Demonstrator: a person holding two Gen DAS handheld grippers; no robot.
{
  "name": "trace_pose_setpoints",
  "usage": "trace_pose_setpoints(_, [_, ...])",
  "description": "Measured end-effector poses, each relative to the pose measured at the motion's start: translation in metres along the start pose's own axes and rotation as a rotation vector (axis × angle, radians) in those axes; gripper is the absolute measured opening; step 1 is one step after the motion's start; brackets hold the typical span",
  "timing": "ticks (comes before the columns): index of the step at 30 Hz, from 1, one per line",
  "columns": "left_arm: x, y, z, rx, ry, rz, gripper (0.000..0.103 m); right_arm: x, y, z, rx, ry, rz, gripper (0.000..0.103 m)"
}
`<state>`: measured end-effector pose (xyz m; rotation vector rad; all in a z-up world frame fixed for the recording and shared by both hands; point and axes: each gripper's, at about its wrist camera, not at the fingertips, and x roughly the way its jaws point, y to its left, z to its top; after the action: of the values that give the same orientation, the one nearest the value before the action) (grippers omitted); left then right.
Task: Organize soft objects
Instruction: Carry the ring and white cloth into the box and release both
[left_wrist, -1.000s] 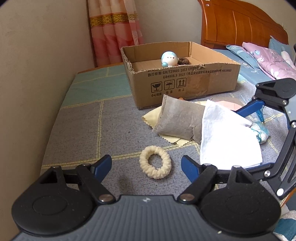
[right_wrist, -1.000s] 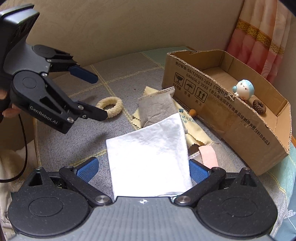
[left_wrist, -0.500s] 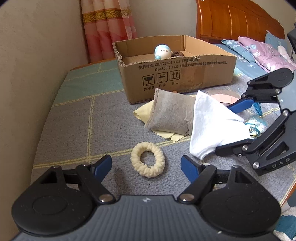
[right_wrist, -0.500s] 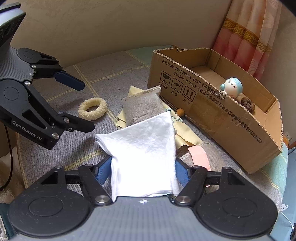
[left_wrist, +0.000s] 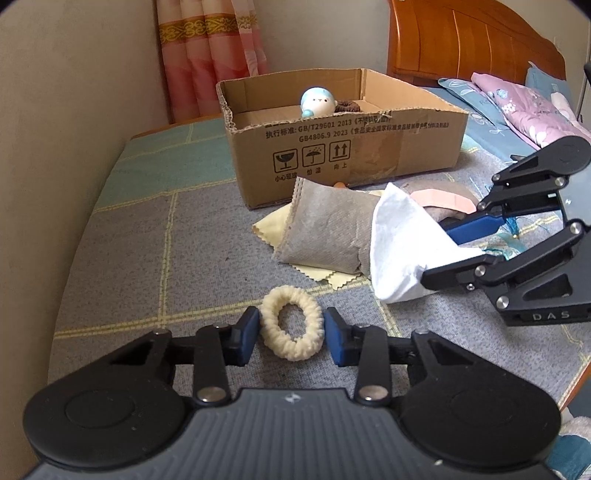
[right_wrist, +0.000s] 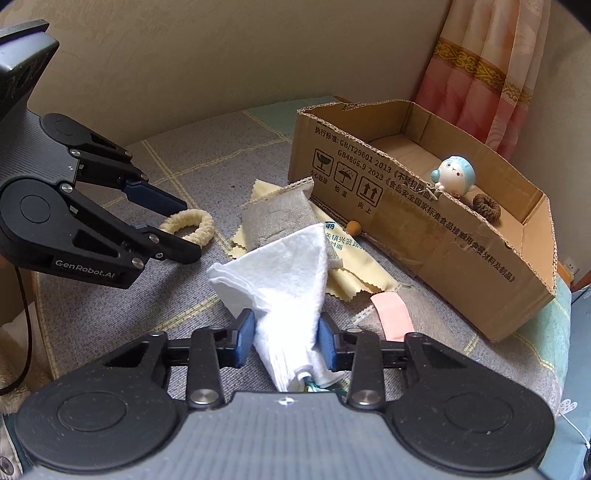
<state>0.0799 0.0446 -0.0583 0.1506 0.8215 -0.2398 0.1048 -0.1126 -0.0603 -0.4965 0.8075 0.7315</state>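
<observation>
1. At far left a plain beige wall (left_wrist: 74, 110) runs beside the surface, and a pink striped curtain (left_wrist: 207, 55) with a gold patterned band hangs in the corner behind.
2. The surface is a grey woven cover (left_wrist: 147, 266) crossed by pale yellow lines, with teal patches toward the wall end.
3. The left gripper (left_wrist: 291, 330) points down at the cover; its jaws are closing, and the blue pads touch both sides of a cream hair scrunchie (left_wrist: 291, 328), which is squeezed into an oval and lies on the cover.
4. Behind it stands an open cardboard box (left_wrist: 369, 155) printed with handling symbols; inside sit a round blue-and-white toy figure (left_wrist: 317, 103) and a brown scrunchie (left_wrist: 347, 106).
5. In front of the box a grey fabric pouch (left_wrist: 325, 236) lies over a yellow pinked-edge cloth (left_wrist: 269, 230), with a pink strip (left_wrist: 443, 197) just to their right.
6. The right gripper (right_wrist: 286, 338) has its jaws closing on a white cloth (right_wrist: 284, 273), bunched narrow between the pads and fanning out over the pouch.
7. At far right, a wooden headboard (left_wrist: 461, 40) and floral pink and blue bedding (left_wrist: 517, 107).
</observation>
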Motion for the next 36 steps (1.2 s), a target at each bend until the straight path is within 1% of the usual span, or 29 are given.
trace_pose_setpoints(1, [0.000, 0.001, 0.001, -0.004, 0.002, -0.003, 0.036, -0.001, 0.000, 0.000, -0.001, -0.003, -0.006, 0.032])
trace_pose_setpoints(4, [-0.001, 0.001, 0.001, 0.001, 0.004, 0.005, 0.035, -0.005, -0.001, 0.001, 0.009, -0.013, -0.016, 0.027])
trace_pose_setpoints(12, [-0.016, 0.002, 0.007, 0.024, -0.021, 0.018, 0.035, -0.022, -0.004, 0.001, 0.036, -0.042, -0.029, 0.024])
trace_pose_setpoints(18, [-0.032, 0.001, 0.020, 0.040, -0.064, 0.012, 0.035, -0.041, -0.009, 0.004, 0.053, -0.084, -0.057, 0.025])
trace_pose_setpoints(23, [-0.042, 0.001, 0.051, 0.075, -0.141, -0.013, 0.035, -0.057, -0.020, 0.011, 0.087, -0.132, -0.068, 0.025])
trace_pose_setpoints(26, [-0.039, -0.001, 0.074, 0.111, -0.181, -0.025, 0.035, -0.063, -0.032, 0.015, 0.122, -0.151, -0.063, 0.025])
trace_pose_setpoints(29, [-0.029, -0.002, 0.097, 0.141, -0.196, -0.029, 0.035, -0.067, -0.046, 0.021, 0.155, -0.159, -0.065, 0.025])
trace_pose_setpoints(32, [-0.018, -0.002, 0.116, 0.163, -0.201, -0.020, 0.035, -0.070, -0.062, 0.025, 0.203, -0.168, -0.049, 0.025])
trace_pose_setpoints(36, [-0.008, -0.003, 0.128, 0.166, -0.195, -0.021, 0.036, -0.074, -0.072, 0.028, 0.230, -0.175, -0.046, 0.025])
